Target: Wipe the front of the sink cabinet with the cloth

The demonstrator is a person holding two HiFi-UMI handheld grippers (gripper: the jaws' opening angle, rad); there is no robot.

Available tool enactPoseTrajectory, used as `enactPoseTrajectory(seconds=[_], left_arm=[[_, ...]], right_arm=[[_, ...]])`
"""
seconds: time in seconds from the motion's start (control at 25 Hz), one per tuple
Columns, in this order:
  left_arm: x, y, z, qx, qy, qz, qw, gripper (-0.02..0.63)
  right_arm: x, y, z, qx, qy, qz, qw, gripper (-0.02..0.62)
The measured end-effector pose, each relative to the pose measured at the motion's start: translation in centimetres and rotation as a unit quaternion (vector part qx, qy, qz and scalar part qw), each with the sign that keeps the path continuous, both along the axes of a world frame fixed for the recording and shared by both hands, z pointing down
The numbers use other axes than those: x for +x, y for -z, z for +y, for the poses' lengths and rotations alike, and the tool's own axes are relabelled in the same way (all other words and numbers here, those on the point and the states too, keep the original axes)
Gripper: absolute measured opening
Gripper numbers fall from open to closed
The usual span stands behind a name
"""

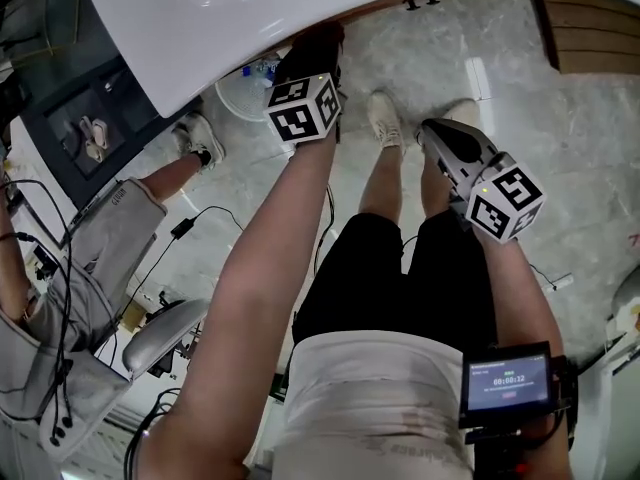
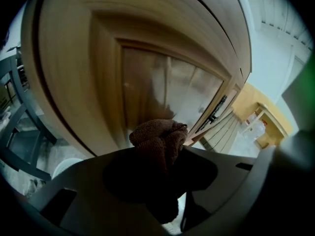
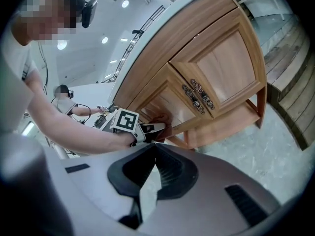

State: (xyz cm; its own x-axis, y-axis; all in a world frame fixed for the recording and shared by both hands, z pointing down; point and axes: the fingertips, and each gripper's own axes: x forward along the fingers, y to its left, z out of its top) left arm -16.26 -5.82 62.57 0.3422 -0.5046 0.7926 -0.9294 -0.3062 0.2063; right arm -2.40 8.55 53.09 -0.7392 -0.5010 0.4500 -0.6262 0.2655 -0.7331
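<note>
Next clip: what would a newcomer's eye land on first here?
First comes the bunched brown terry cloth clamped in the left gripper, right up by the panelled wooden cabinet door beneath the white countertop. Next comes the right gripper, which hangs away from the cabinet over the pale marbled floor, its jaws together on nothing.
</note>
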Motion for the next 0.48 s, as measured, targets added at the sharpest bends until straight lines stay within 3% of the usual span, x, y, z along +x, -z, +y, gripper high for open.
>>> enactPoseTrajectory(seconds=[0.48], left_arm=[[-9.0, -1.0, 1.4, -0.008, 0.002, -0.045, 0.9990, 0.176]], right_arm=[[-4.0, 0.2, -0.6, 0.005, 0.015, 0.006, 1.000, 0.012]])
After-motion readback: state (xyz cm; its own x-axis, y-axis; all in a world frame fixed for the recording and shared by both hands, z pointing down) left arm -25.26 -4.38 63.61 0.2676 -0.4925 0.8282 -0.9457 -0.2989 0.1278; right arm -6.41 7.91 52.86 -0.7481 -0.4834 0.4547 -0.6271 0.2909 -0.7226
